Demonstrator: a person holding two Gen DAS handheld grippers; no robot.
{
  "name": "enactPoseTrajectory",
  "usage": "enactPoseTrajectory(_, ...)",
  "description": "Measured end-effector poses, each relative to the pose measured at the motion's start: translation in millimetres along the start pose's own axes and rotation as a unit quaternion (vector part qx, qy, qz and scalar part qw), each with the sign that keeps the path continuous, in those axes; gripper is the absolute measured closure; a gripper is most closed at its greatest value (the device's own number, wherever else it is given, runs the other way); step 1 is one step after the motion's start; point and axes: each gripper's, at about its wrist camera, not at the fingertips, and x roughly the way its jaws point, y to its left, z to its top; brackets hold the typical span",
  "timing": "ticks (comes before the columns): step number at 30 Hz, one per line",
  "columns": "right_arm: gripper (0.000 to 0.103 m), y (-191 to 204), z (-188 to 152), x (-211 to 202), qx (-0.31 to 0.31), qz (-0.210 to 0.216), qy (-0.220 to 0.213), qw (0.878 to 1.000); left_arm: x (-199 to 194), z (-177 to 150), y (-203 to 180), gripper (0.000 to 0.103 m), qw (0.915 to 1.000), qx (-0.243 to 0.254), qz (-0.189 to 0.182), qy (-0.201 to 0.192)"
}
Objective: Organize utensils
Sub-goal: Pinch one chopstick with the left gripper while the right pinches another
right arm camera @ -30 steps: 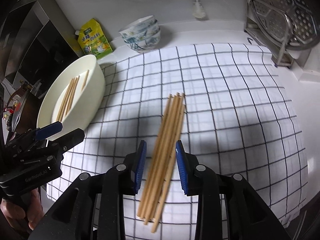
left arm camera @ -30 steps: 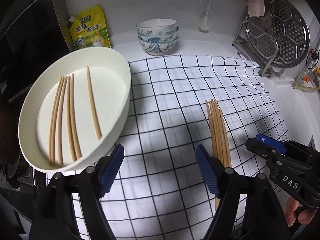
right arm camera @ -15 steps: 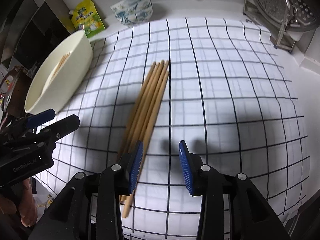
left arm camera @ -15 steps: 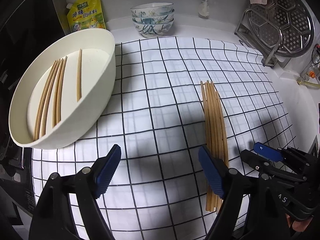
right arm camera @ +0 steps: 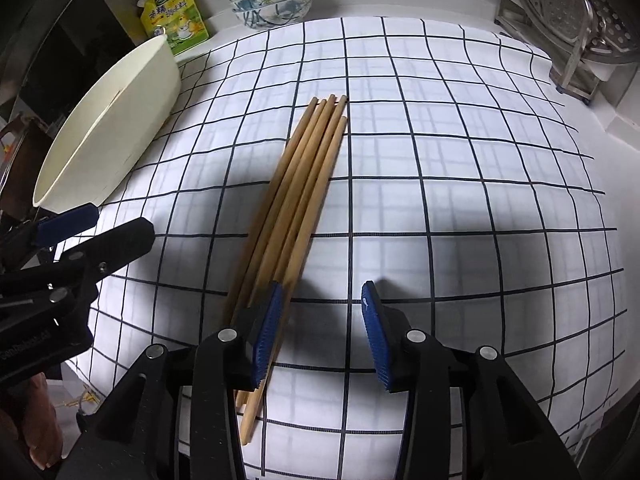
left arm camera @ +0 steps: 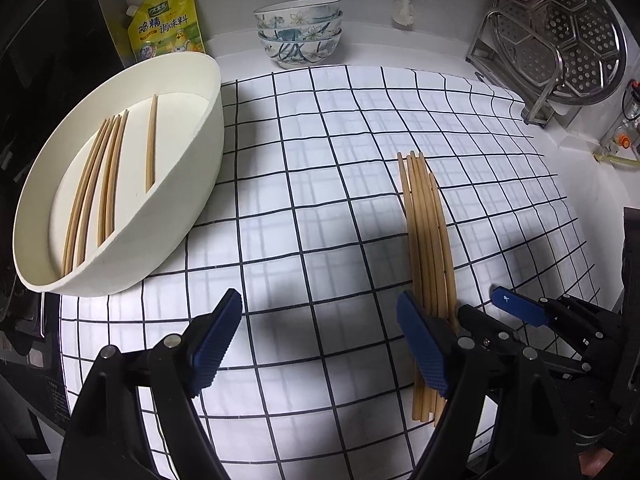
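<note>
Both hand-held grippers had been brought lower and nearer to the checked cloth (right arm camera: 440,152) than a second before, so that the cloth squares and the loose chopsticks (right arm camera: 304,184) filled more of each view. The right hand-held gripper (right arm camera: 320,336) had been shifted sideways as well: earlier its jaws were set astride the bundle, whereas now the bundle was seen passing under and outside its left pad, with only bare cloth between the pads, and the jaws were opening. Nothing was gripped by it. The left hand-held gripper (left arm camera: 320,344) was held wide open over empty cloth, its right pad just beside the near ends of the loose chopsticks, and nothing was held by it either. The loose chopsticks were left lying together on the cloth-covered surface, well apart from the white oval dish (left arm camera: 200,184), in which several chopsticks (left arm camera: 100,184) were already laid, one a little apart from the rest. From this it was judged that the bundle had yet to be picked up, and that the right jaws would need to be re-centred over it before any closing. The stacked bowls (left arm camera: 298,32) and yellow pouch (left arm camera: 166,24) behind appeared untouched.
</note>
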Motion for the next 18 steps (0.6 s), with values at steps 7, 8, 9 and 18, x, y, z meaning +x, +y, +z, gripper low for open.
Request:
enactPoseTrajectory(7,0.064,3.0,-1.2,4.8,0.011,-0.005,0.005,1.0,5.8,6.3,0.1,0.025,0.9999,0.014,-0.005,0.003)
enactPoseTrajectory(8,0.063,4.3,-0.5,5.8,0.011,-0.007,0.005,1.0,6.6,6.6,-0.2,0.025,0.9999,0.016,-0.005,0.003)
enactPoseTrajectory(9,0.063,5.9,-0.8,6.1,0.01,-0.011,0.006,1.0,7.8,7.6,-0.3,0.025,0.9998,0.02,-0.006,0.004)
enactPoseTrajectory(18,0.063,3.8,-4.4,4.7,0.01,-0.035,0.004,0.999,19.7,9.3,-6.9,0.025,0.999,0.041,-0.012,0.012)
